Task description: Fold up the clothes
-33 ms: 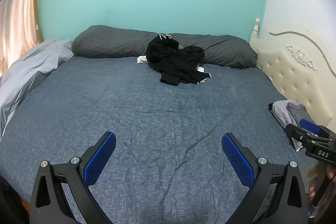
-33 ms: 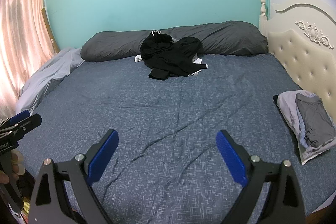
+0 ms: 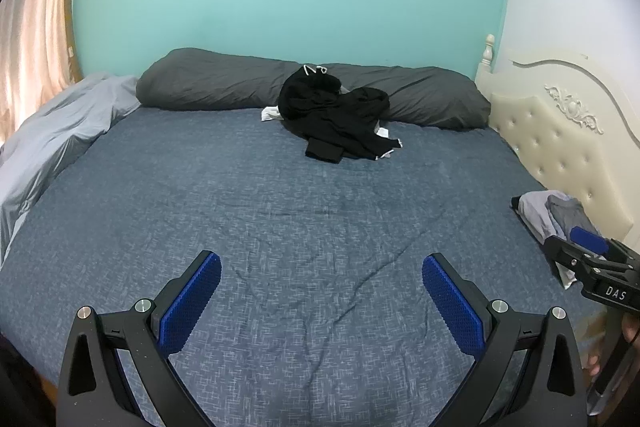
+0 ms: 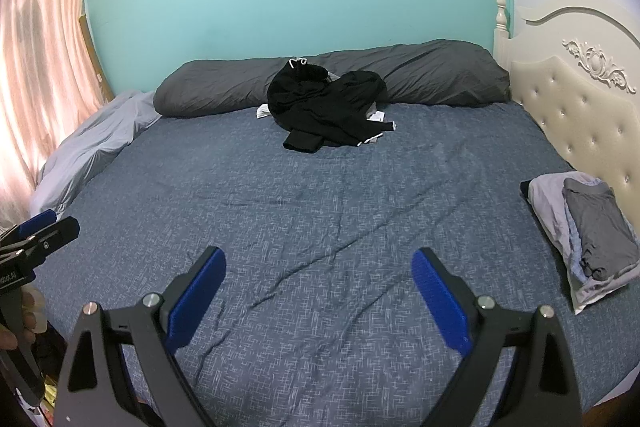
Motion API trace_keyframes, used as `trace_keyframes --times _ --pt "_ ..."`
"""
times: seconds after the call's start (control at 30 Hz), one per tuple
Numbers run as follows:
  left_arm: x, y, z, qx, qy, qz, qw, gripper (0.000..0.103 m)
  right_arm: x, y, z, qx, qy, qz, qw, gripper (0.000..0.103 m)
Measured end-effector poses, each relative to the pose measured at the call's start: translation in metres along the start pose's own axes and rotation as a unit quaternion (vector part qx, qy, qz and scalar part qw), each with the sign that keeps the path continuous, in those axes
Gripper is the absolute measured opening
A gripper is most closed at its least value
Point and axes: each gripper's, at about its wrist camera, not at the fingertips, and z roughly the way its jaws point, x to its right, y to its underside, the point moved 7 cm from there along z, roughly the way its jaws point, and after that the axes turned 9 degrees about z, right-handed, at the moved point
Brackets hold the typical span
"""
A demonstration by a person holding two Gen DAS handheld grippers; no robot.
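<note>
Left wrist view: we hold left gripper [image 3: 321, 291] and right gripper [image 4: 318, 287] spread wide, empty, over bare bed [image 3: 280, 211]; black clothes [image 3: 336, 119] heaped far off by pillow [image 3: 216, 79], likely ready to reach.

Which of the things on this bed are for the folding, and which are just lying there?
For the folding:
black clothes heap
folded stack
left gripper, open
right gripper, open

Just lying there:
long grey pillow
light grey duvet
headboard
</note>
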Motion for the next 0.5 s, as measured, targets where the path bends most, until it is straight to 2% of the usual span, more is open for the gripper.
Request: trace_keyframes --times 0.5 --pt "-0.0024 0.0001 -0.0002 -0.002 0.002 -0.002 1.0000 0.103 -0.0019 -0.0001 -0.0016 0.002 0.000 0.001 1.000 0.095"
